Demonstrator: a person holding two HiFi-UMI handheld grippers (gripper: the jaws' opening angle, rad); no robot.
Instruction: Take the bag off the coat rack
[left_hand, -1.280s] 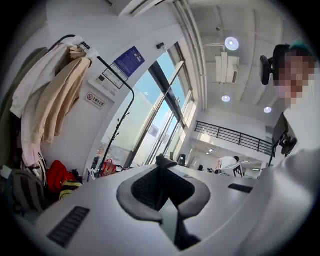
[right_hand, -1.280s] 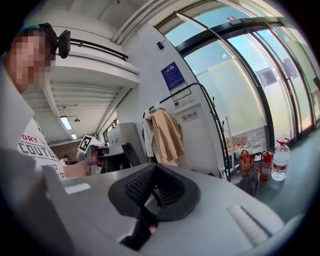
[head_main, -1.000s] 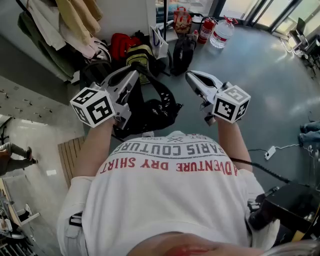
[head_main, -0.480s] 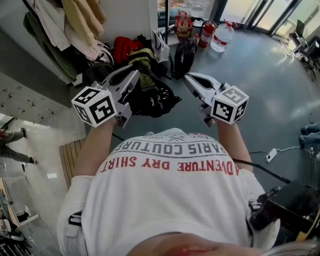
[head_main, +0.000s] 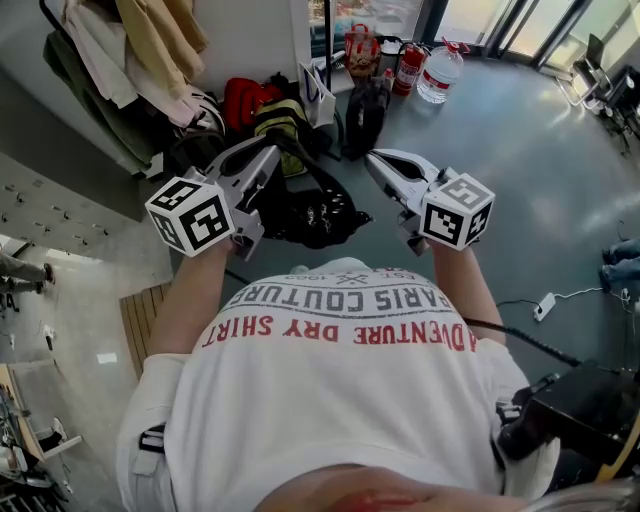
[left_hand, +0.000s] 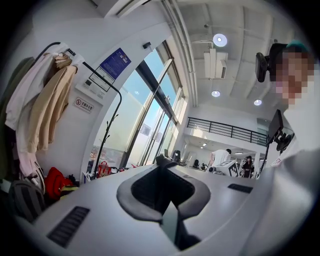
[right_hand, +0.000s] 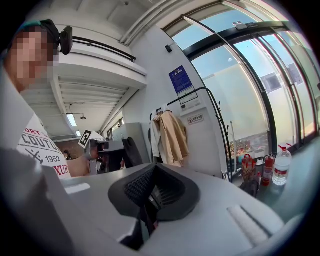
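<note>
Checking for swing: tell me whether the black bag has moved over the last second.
Yes. The black bag, hanging from the left gripper, has swung forward, toward the red bag on the floor.

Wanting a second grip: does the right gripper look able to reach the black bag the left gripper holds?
Probably yes: the black bag hangs beside the right gripper with nothing between them, though its shut jaws must open first.
</note>
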